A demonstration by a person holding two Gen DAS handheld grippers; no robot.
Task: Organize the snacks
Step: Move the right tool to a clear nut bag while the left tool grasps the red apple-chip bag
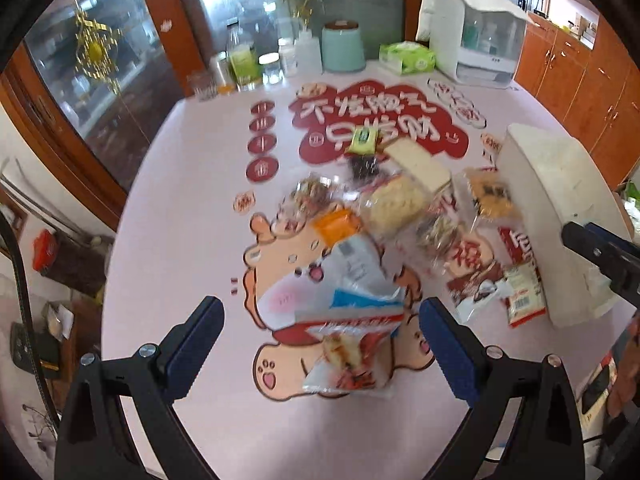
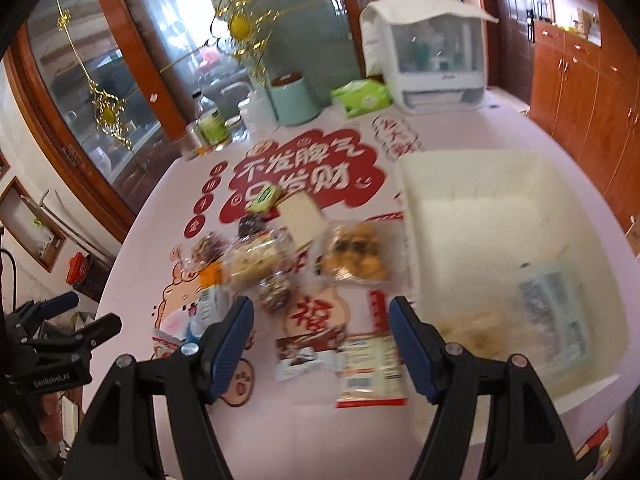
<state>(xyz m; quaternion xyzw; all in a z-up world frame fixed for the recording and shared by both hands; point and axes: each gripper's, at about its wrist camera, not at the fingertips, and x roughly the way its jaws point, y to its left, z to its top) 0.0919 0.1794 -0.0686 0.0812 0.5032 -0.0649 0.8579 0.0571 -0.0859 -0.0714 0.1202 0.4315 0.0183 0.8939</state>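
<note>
- Right wrist view: biggest thing is the white bin [image 2: 472, 200] on the pink table [image 2: 500, 128], right side, with a couple of packets already inside.
- Snack pile [image 2: 280, 256] sits just left of the bin, still loose on the table.
- Red-and-white packet [image 1: 344, 320] lies straight ahead of the left gripper [image 1: 320, 332], long axis running away from it, roughly between the fingers. Left is clearly nearer.
- Right gripper [image 2: 322, 344] hovers over a small red-edged sachet [image 2: 372, 372].
- Both grippers spread wide, holding nothing.

Snack packets [image 2: 304, 264] lie on the table [image 2: 304, 432], left of the bin [image 2: 472, 184].
</note>
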